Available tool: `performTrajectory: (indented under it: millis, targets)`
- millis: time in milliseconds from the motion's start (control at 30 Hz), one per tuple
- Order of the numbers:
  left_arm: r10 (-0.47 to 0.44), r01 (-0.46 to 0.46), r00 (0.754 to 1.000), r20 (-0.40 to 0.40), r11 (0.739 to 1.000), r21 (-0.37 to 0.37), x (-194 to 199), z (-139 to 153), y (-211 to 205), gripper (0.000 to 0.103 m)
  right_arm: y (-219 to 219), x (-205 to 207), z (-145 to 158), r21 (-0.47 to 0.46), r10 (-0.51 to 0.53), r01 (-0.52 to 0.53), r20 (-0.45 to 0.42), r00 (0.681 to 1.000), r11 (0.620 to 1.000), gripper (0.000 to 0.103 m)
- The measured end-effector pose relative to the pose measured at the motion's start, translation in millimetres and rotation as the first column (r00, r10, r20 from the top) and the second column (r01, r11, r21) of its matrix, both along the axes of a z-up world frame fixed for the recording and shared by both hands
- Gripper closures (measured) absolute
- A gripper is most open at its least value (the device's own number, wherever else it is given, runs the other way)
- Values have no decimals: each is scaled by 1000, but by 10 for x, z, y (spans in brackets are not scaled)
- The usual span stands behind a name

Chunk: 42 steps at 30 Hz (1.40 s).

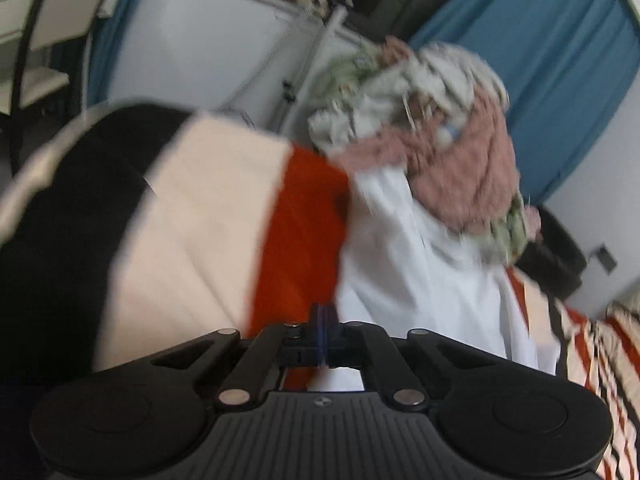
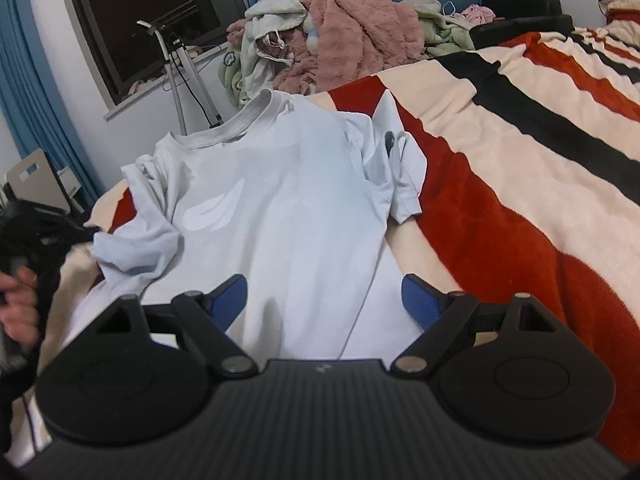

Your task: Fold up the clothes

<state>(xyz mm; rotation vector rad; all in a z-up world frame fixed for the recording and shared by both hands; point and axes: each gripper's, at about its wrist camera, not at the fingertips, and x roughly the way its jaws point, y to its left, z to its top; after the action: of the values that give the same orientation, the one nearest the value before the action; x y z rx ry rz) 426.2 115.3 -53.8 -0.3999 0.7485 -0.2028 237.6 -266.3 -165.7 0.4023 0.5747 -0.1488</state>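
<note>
A pale blue-white T-shirt lies spread on the striped blanket, collar at the far end, both sleeves crumpled. My right gripper is open, its blue pads wide apart just above the shirt's lower part, holding nothing. In the blurred left wrist view the shirt hangs to the right of the blanket. My left gripper has its blue pads pressed together at the shirt's edge; the blur hides whether cloth is pinched between them.
A heap of pink, grey and green clothes lies at the bed's far end, also in the left wrist view. A dark window, white stand and blue curtains stand behind. A hand shows at left.
</note>
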Motion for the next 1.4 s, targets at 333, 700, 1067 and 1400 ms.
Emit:
performTrajectory:
  millis: [333,700,1067,1400]
  targets:
    - [-48,42,996,-75,996,-78,156,172,590,92,63,79,-52,-21,8,-8,-20,1000,1000,17]
    - [-44,5,984,-170,974,-227,-83,-380,218,88,54,115,-88,-6,10,-10,-27,1000,1000,18]
    - [141,-139,990,24,988,-63,157,251,341,102,45,52,-55,-1,11,-11,-17,1000,1000,18]
    - [309,-385,922,233,789,478,1132,567,705,102,127,139,-56,-75,26,-27,-9,1000,997,18]
